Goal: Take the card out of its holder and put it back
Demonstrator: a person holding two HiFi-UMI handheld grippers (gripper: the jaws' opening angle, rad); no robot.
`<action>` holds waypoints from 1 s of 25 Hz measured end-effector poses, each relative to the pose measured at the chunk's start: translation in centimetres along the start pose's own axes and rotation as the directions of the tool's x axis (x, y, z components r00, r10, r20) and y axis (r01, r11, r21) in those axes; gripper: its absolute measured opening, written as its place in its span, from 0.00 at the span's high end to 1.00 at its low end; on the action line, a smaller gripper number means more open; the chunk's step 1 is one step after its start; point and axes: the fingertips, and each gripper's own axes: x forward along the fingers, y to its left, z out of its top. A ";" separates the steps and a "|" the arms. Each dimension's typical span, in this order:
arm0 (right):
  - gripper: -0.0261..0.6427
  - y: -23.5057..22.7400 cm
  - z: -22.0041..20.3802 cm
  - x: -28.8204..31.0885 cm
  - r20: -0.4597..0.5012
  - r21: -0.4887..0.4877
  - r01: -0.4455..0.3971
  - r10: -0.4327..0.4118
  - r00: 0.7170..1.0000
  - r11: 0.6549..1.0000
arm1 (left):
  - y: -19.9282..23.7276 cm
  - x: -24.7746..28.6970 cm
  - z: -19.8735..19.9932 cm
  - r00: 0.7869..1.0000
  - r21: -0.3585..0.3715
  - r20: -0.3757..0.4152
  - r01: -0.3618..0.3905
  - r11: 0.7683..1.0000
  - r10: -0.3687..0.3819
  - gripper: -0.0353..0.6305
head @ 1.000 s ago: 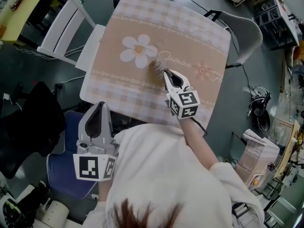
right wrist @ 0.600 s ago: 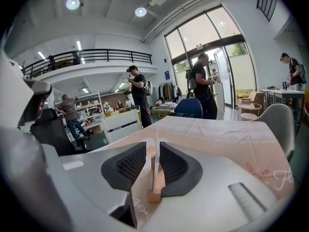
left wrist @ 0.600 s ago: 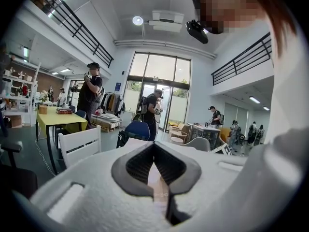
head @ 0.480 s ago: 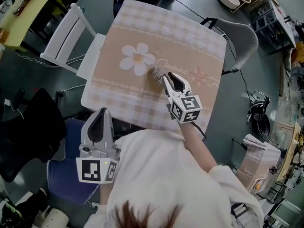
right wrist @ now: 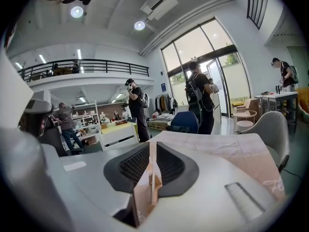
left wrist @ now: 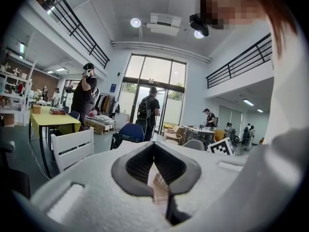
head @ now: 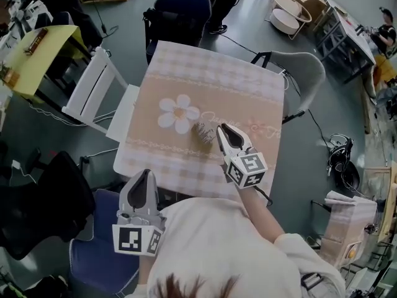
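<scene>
On the flower-print tablecloth (head: 186,85) stands a small ribbed card holder (head: 201,133), near the table's middle. My right gripper (head: 221,129) hovers just to its right, a little apart from it. In the right gripper view a thin pale card (right wrist: 152,178) stands edge-on between the jaws, which are closing with their dark pads (right wrist: 137,166) against it. My left gripper (head: 142,180) is held low at the table's near edge, shut and holding nothing. Through the slit under its tips (left wrist: 153,146) a bit of the cloth shows.
A white slatted chair (head: 93,95) stands at the table's left, a grey chair (head: 304,73) at its right and a blue chair (head: 180,8) at the far side. A yellow table (head: 37,58) is at far left. Several people stand in the hall (left wrist: 148,111).
My right gripper has come off the holder and now sits slightly to its right. The head view has pulled back and shows more of the room. The left gripper stays low.
</scene>
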 end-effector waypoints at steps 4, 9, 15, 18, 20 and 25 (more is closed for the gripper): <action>0.95 0.7 2.2 -1.3 0.066 0.027 -0.007 0.005 0.998 1.000 | -0.2 -0.1 0.2 1.000 -0.001 0.009 0.016 1.000 -0.016 0.95; 0.96 2.2 4.2 -3.2 0.134 0.026 -0.048 0.044 0.990 0.999 | -0.7 -0.5 0.1 1.000 0.001 0.018 0.021 1.000 -0.021 0.95; 0.96 3.9 6.3 -5.8 0.192 0.000 -0.066 0.064 0.979 0.998 | -0.8 -0.8 0.0 1.000 -0.005 0.017 0.018 1.000 -0.017 0.95; 0.96 4.4 7.5 -7.0 0.217 -0.004 -0.074 0.073 0.973 0.997 | -0.7 -0.8 0.1 1.000 -0.008 0.019 0.015 1.000 -0.015 0.95; 0.96 4.6 8.0 -7.9 0.230 -0.014 -0.074 0.075 0.970 0.997 | -0.9 -0.7 0.1 1.000 -0.005 0.023 0.018 1.000 -0.018 0.95; 0.96 4.3 8.0 -9.4 0.232 -0.028 -0.067 0.071 0.970 0.997 | -1.4 -0.4 0.1 0.999 0.000 0.027 0.032 0.999 -0.032 0.95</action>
